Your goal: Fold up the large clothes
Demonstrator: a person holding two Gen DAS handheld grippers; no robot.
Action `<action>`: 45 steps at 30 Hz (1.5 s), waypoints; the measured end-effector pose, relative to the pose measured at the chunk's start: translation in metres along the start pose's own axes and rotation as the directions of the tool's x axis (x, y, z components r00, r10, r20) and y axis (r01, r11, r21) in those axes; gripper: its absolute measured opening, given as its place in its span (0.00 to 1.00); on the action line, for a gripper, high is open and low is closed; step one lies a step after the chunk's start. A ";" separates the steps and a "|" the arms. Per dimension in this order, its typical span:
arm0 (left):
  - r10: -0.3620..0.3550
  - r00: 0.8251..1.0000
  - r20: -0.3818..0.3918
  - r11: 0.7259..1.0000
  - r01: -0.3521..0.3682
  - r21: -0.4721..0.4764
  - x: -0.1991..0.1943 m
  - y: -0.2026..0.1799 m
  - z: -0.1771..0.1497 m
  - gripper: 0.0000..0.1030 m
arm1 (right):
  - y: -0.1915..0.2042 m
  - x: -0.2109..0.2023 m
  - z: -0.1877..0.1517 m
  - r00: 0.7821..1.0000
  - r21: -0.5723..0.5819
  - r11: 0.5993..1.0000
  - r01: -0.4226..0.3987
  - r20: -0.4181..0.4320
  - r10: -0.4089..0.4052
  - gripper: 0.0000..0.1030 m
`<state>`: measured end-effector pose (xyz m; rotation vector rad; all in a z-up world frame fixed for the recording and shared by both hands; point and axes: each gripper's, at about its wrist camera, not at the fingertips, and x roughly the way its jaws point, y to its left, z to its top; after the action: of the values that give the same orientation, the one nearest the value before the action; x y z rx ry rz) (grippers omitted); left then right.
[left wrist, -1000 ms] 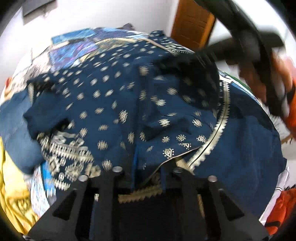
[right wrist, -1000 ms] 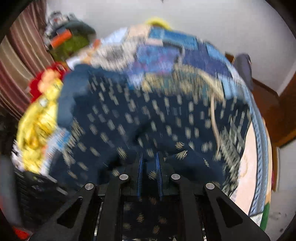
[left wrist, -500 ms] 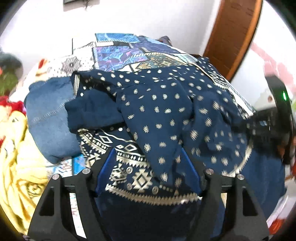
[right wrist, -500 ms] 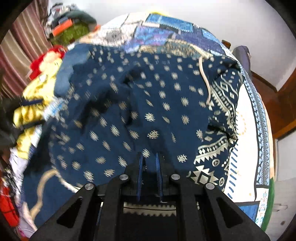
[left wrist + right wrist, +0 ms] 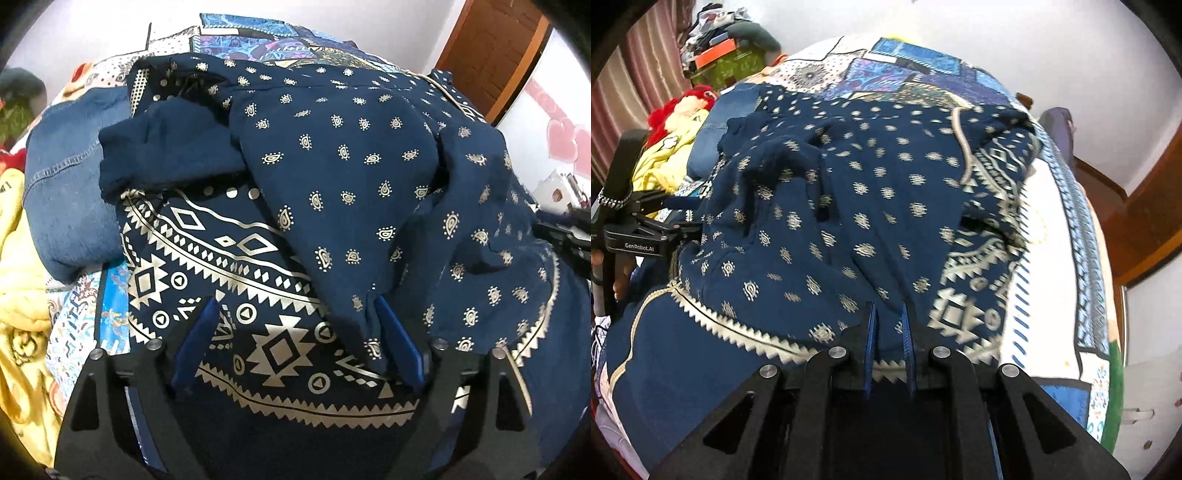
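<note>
A large navy garment (image 5: 332,155) with silver paisley dots and a geometric silver border lies rumpled on the bed; it also fills the right wrist view (image 5: 857,206). My left gripper (image 5: 295,332) is open, its blue pads spread wide over the patterned border, with a fold of cloth draped against the right pad. My right gripper (image 5: 889,325) is shut on the garment's edge near the zigzag trim. The left gripper's body shows at the left edge of the right wrist view (image 5: 639,236).
A patchwork bedspread (image 5: 1052,258) covers the bed. Blue denim (image 5: 66,177) and a yellow cloth (image 5: 22,295) lie at the left. A red and yellow toy (image 5: 679,110) and cluttered boxes (image 5: 724,55) sit at the far left. A wooden door (image 5: 491,48) stands at the right.
My left gripper opened and let go of the garment's edge, which dropped over the patterned border. My right gripper stayed shut on the cloth and moved closer to the bed.
</note>
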<state>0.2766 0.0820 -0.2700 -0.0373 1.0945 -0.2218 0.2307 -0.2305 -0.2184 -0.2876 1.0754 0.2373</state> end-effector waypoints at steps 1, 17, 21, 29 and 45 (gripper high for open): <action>0.000 1.000 -0.001 1.000 0.000 -0.002 0.001 0.000 0.000 0.86 | -0.004 -0.003 -0.003 0.998 0.007 0.998 0.059 0.007 -0.059 0.52; 0.166 0.974 0.154 0.978 -0.142 -0.155 -0.057 0.081 0.057 0.86 | -0.097 -0.012 0.033 0.997 0.278 0.961 0.012 0.065 -0.032 0.98; 0.176 0.977 0.120 0.961 -0.144 -0.237 -0.037 0.125 0.087 0.86 | -0.096 0.012 0.058 0.998 0.301 0.953 -0.032 0.070 0.011 0.98; 0.158 0.985 0.075 0.955 -0.133 -0.265 0.027 0.156 0.134 0.86 | -0.111 0.078 0.101 0.992 0.357 0.925 -0.128 0.046 0.119 0.97; 0.077 0.973 0.219 0.962 -0.016 -0.272 0.041 0.151 0.189 0.06 | -0.107 0.115 0.177 0.979 0.286 0.943 -0.170 0.155 0.130 0.20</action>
<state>0.4857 0.2067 -0.2398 -0.2737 0.8888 -0.0232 0.4646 -0.2647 -0.2301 0.0817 0.9846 0.2240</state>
